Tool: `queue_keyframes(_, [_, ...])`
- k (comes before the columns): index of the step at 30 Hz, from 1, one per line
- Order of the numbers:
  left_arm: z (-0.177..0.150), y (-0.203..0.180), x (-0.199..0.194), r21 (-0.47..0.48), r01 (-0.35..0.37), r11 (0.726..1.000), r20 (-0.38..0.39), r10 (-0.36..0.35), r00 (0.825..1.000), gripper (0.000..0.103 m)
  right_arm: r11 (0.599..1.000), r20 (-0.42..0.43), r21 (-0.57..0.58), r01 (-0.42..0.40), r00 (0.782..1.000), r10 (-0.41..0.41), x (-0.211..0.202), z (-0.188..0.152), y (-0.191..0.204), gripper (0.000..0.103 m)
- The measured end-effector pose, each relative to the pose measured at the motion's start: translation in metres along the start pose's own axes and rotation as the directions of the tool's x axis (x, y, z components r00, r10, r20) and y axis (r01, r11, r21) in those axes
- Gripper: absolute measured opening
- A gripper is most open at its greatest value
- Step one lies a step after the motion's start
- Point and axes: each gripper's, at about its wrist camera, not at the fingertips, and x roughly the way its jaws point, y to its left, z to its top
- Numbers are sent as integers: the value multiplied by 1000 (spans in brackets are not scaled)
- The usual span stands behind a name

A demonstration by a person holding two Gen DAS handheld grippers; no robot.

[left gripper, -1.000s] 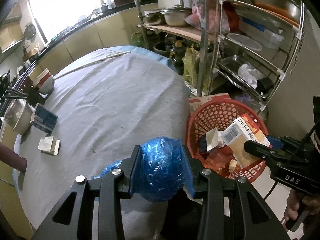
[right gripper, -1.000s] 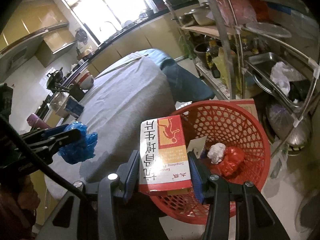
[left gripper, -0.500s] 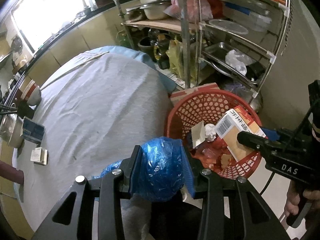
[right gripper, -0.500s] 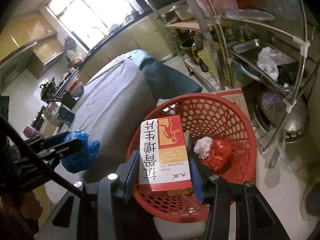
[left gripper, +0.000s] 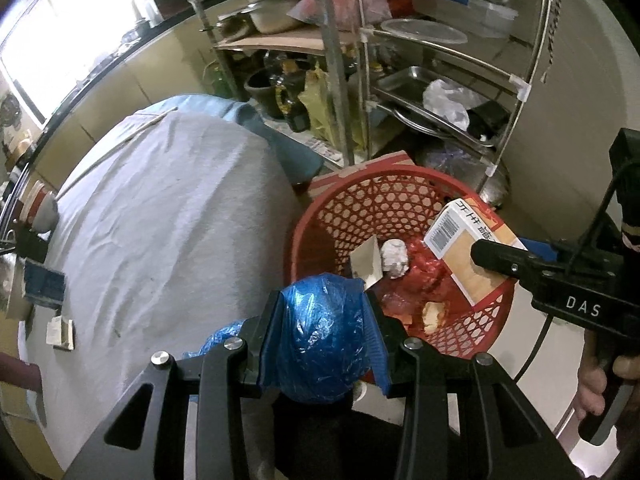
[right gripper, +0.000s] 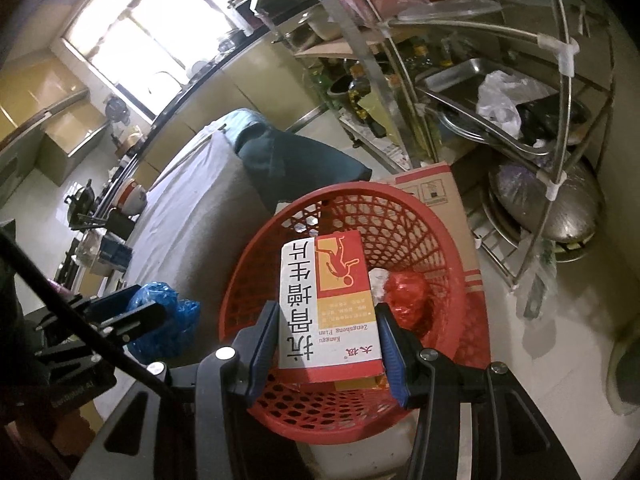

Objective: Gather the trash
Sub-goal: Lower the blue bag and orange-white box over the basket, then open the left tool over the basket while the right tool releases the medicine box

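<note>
- The right gripper [right gripper: 328, 344] pinches a red-and-white medicine box [right gripper: 326, 308] between its 2 blue pads, holding it flat above the red basket [right gripper: 436, 248], evidently so a release would drop it straight in.
- The left gripper [left gripper: 324, 344] is clamped on a crumpled blue plastic bag [left gripper: 324, 328], the wad bulging between the pads; it hangs at the basket's 8 o'clock rim, over the edge of the grey-covered table [left gripper: 160, 216], apparently waiting its turn.
- Inside the basket, seen from the left wrist, lie a white paper wad [left gripper: 394, 258], a folded card scrap [left gripper: 366, 260] and red wrapping [left gripper: 426, 264], so collection looks well along.
- A cardboard carton [right gripper: 436, 188] stands against the basket at 12 o'clock, with a steel rack [right gripper: 520, 92] of pans beyond.
- Small boxes [left gripper: 60, 332] lie on the table at 9 o'clock of the left view, possibly trash to fetch.
</note>
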Motion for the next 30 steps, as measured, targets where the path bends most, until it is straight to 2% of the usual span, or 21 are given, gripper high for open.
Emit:
queue_keyframes(13, [22,-19,19,26,39,999,10,-40,999,41,999,12,48,15,1000,-16,-3,6,-16,50])
queue_keyframes(30, [21,-22,28,25,13,1000,4,-13,1000,41,998,1,57,4,1000,-4,0,4,-17,52])
